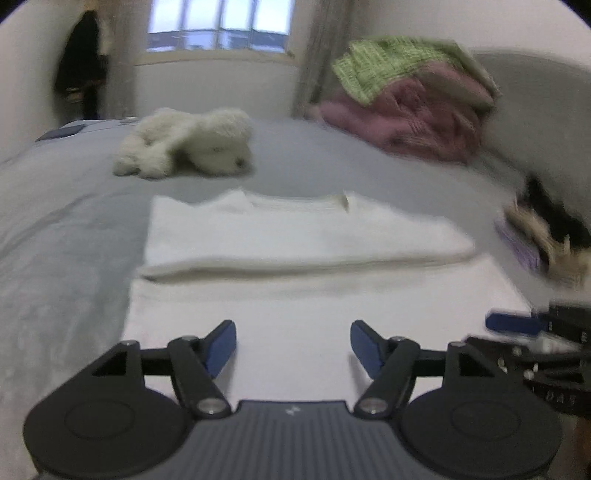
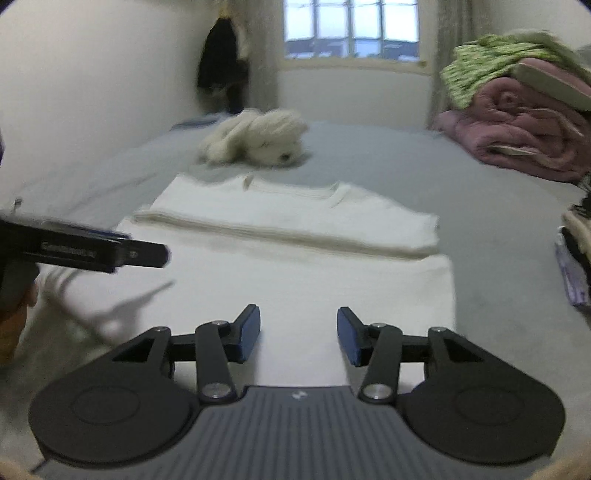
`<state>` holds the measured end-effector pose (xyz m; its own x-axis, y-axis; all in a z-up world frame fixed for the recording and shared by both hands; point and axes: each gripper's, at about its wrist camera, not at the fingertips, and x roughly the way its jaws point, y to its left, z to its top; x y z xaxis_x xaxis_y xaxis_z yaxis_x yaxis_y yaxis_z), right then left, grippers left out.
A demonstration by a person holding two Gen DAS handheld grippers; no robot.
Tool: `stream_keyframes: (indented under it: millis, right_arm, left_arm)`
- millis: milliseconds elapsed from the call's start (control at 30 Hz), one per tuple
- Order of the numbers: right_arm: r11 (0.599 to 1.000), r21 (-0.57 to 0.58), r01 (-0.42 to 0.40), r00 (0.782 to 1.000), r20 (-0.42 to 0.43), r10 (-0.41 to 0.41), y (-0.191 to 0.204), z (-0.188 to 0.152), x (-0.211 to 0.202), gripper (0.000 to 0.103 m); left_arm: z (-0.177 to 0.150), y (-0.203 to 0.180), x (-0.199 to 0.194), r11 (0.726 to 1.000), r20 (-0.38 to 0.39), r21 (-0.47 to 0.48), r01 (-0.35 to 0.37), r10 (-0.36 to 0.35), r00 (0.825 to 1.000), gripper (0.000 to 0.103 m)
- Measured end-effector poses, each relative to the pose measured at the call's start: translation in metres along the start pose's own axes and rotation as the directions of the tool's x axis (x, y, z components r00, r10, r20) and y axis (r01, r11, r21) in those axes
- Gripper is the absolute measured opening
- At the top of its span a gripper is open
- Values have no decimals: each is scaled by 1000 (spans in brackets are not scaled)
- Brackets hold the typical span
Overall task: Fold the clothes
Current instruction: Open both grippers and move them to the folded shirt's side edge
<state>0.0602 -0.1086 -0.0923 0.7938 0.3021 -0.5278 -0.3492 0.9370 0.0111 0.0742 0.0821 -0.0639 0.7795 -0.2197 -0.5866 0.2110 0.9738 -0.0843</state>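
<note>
Hovered with left gripper [image 1: 293, 349] and right gripper [image 2: 298, 334] both released, nothing between, over white garment [image 1: 295, 236] at twelve o'clock; could spring unfolded if snagged.

This is a bedroom in a home. A wide bed [image 1: 66, 229] with a grey sheet fills most of the room, and a white plush toy [image 1: 184, 144] lies on it. Rolled pink bedding [image 2: 524, 136] with a green knitted blanket [image 2: 491, 62] on top is stacked at the bed's far corner. A paned window [image 2: 351, 29] with a curtain [image 1: 321, 55] beside it sits in the plain white end wall, and dark clothes [image 2: 221, 62] hang in the corner.
</note>
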Motion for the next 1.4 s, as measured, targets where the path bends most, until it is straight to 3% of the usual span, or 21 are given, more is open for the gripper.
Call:
stream_keyframes:
  millis: [100, 533, 700, 867, 1000, 1100, 1200, 1300, 1400]
  right_arm:
    - [1000, -20, 10, 1000, -13, -10, -3, -6, -2, 54]
    - [993, 121, 2, 999, -32, 2, -54, -10, -28, 54]
    - [992, 115, 48, 998, -53, -42, -60, -10, -34, 55]
    - [977, 200, 70, 996, -76, -56, -77, -13, -41, 55]
    - [949, 309, 57, 996, -79, -35, -92, -11, -48, 55]
    - [903, 428, 28, 997, -82, 7, -104, -13, -54, 55]
    - [844, 536, -10, 994, -90, 69, -111, -15, -56, 55]
    - [780, 623, -68, 986, -79, 150, -115, -20, -58, 55]
    - [688, 713, -135, 968, -53, 246, -120, -26, -59, 55]
  left_arm:
    - [-7, -2, 0, 997, -12, 72, -30, 31, 999, 70]
    - [-15, 38, -28, 996, -25, 38, -76, 77, 997, 71]
    - [-17, 40, -35, 996, -33, 47, -73, 75, 997, 70]
    - [-18, 38, -43, 994, -41, 68, -89, 92, 995, 71]
    - [-18, 47, -51, 995, -65, 4, -97, 97, 993, 71]
    - [-18, 62, -53, 989, -106, -115, -98, 86, 991, 71]
    - [-21, 82, -57, 957, -138, -279, -83, 46, 989, 71]
    - [-25, 103, -65, 895, -133, -445, -36, -27, 991, 70]
    - [-30, 118, -73, 834, -126, -552, -5, -77, 989, 70]
